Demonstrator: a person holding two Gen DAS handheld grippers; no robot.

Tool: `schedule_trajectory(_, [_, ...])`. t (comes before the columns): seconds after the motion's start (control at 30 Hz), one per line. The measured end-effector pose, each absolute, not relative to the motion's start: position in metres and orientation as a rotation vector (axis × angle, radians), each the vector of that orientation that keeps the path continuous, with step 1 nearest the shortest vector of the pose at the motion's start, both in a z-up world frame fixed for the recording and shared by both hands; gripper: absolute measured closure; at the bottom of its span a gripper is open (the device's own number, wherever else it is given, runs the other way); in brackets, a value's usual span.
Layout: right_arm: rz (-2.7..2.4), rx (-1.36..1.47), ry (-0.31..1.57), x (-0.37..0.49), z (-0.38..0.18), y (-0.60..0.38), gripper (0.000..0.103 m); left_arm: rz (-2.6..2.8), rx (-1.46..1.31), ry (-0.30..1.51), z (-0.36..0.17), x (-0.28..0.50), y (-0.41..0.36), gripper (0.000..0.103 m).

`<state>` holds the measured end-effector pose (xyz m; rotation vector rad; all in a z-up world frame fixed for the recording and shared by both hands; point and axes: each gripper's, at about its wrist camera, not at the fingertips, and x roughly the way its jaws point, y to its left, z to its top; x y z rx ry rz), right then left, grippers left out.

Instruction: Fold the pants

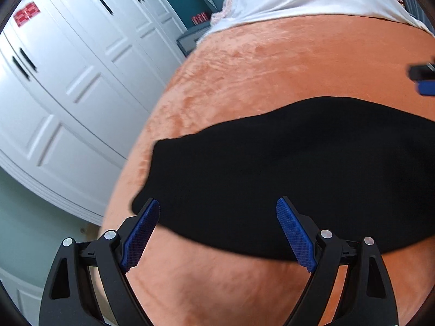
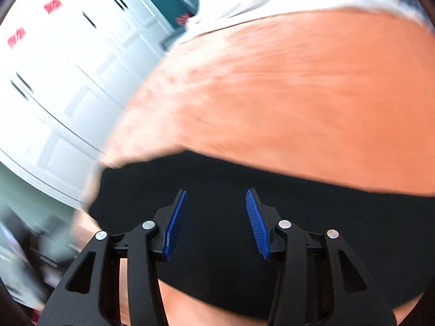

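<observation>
Black pants (image 1: 272, 168) were laid flat on an orange blanket (image 1: 272, 62), apparently part-folded; both the left gripper (image 1: 217, 233) and right gripper (image 2: 216, 222) were held open, empty

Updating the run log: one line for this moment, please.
task: fold pants | black pants flat on orange blanket | left gripper open, above near edge | right gripper open, over pants | nothing gripped

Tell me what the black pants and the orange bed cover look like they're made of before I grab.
Black pants: a soft, matte fabric, possibly knit; faint fine ribbing shows near the left gripper, and there is no sheen. Too dark to be sure. Orange cover: plush, fleece-like or velvety pile; its surface shows brushed, mottled streaks of lighter and darker nap.
</observation>
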<state>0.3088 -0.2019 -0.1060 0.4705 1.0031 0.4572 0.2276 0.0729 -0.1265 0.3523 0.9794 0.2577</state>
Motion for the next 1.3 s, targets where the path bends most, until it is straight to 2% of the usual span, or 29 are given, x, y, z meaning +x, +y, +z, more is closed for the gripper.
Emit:
schedule_trajectory(0.1, [0.545, 0.480, 1.116, 0.364, -0.127, -0.158, 0.059, 0.237, 0.329, 1.066, -0.155, 0.249, 0.077, 0.017])
schedule_trajectory(0.23, [0.575, 0.397, 1.216, 0.381, -0.160, -0.134, 0.058, 0.228, 0.321, 1.124, -0.184, 0.248, 0.083, 0.017])
schedule_trajectory(0.33, [0.658, 0.389, 1.292, 0.379, -0.179, -0.132, 0.058, 0.227, 0.341, 1.094, -0.192, 0.237, 0.082, 0.017])
schedule_trajectory(0.47, [0.736, 0.227, 1.293, 0.370, -0.179, -0.108, 0.058, 0.260, 0.395, 1.044, -0.196, 0.231, 0.075, 0.012])
schedule_trajectory(0.63, [0.726, 0.348, 1.299, 0.411, -0.197, -0.090, 0.058, 0.277, 0.416, 1.033, -0.196, 0.228, 0.072, 0.012])
schedule_trajectory(0.67, [0.721, 0.326, 1.291, 0.415, -0.199, -0.083, 0.061, 0.276, 0.410, 1.034, -0.196, 0.229, 0.073, 0.012])
schedule_trajectory(0.7, [0.692, 0.283, 1.270, 0.417, -0.197, -0.077, 0.082, 0.275, 0.397, 1.036, -0.196, 0.229, 0.074, 0.012])
schedule_trajectory(0.73, [0.662, 0.243, 1.256, 0.421, -0.197, -0.076, 0.099, 0.273, 0.384, 1.037, -0.197, 0.232, 0.077, 0.012])
schedule_trajectory(0.83, [0.422, 0.123, 1.182, 0.431, -0.195, -0.085, 0.100, 0.263, 0.367, 1.041, -0.197, 0.233, 0.080, 0.011])
schedule_trajectory(0.93, [0.456, 0.170, 1.003, 0.404, -0.156, -0.097, 0.097, 0.253, 0.355, 1.049, -0.196, 0.235, 0.083, 0.011])
schedule_trajectory(1.03, [0.613, 0.183, 1.026, 0.369, -0.149, -0.087, 0.097, 0.249, 0.331, 1.053, -0.197, 0.235, 0.085, 0.011])
schedule_trajectory(1.1, [0.648, 0.122, 1.098, 0.356, -0.169, -0.070, 0.097, 0.260, 0.326, 1.051, -0.197, 0.234, 0.084, 0.011])
schedule_trajectory(1.13, [0.620, 0.078, 1.128, 0.359, -0.183, -0.062, 0.103, 0.270, 0.332, 1.050, -0.197, 0.234, 0.082, 0.011])
schedule_trajectory(1.17, [0.540, 0.035, 1.146, 0.370, -0.198, -0.059, 0.103, 0.275, 0.342, 1.049, -0.197, 0.235, 0.080, 0.011])
schedule_trajectory(1.27, [0.462, 0.288, 1.132, 0.390, -0.192, -0.080, 0.103, 0.273, 0.362, 1.066, -0.190, 0.236, 0.077, 0.011])
schedule_trajectory(1.3, [0.441, 0.319, 1.070, 0.383, -0.175, -0.087, 0.097, 0.266, 0.354, 1.074, -0.186, 0.235, 0.077, 0.011])
